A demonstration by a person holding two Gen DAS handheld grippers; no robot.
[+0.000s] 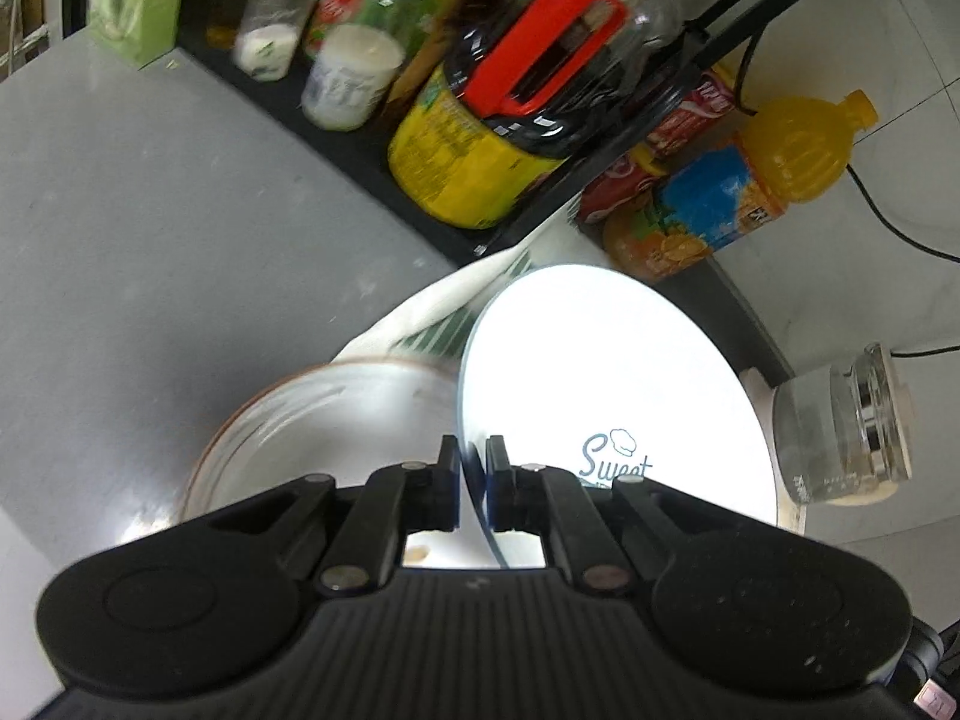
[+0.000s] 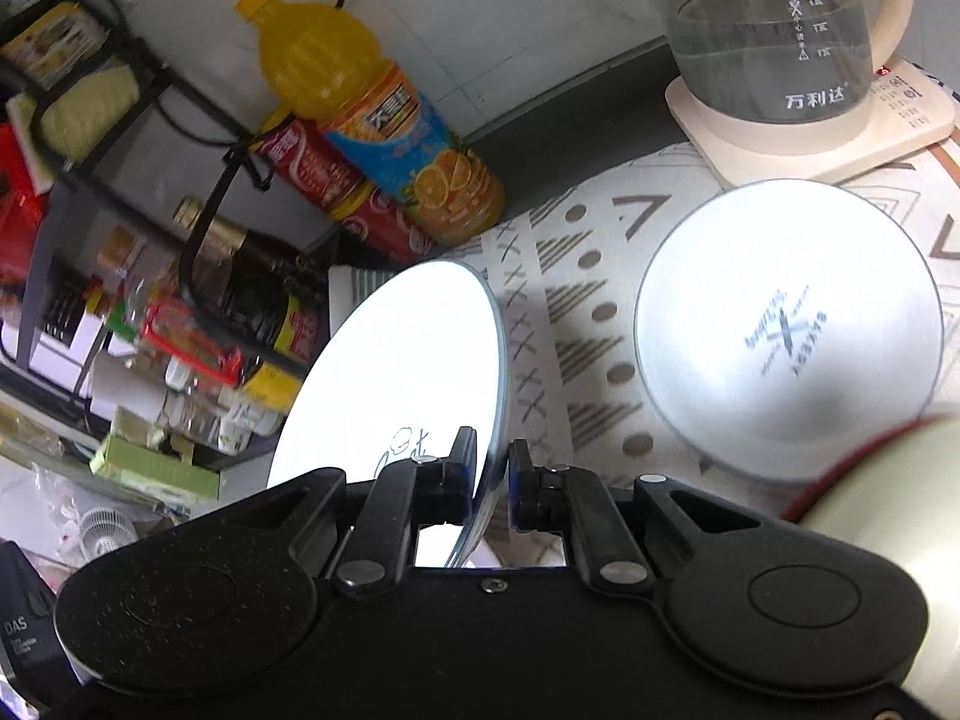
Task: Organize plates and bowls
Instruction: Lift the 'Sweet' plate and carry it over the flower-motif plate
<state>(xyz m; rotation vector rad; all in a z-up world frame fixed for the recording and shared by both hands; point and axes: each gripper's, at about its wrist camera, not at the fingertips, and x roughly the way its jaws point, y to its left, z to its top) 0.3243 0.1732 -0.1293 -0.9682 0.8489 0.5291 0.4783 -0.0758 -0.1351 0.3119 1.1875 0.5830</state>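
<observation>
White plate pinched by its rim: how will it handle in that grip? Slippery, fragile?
The plate looks rigid, so it shouldn't flex. Its surface is glossy and each tool, left and right, holds only a thin bit of rim, so it may well slip or pivot. It looks like ceramic or glass: likely to chip if it bumps the bowl beside it.

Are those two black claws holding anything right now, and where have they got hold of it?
Each grips a white plate by its rim: the left gripper holds one plate, the right gripper another, both tilted on edge.
</observation>
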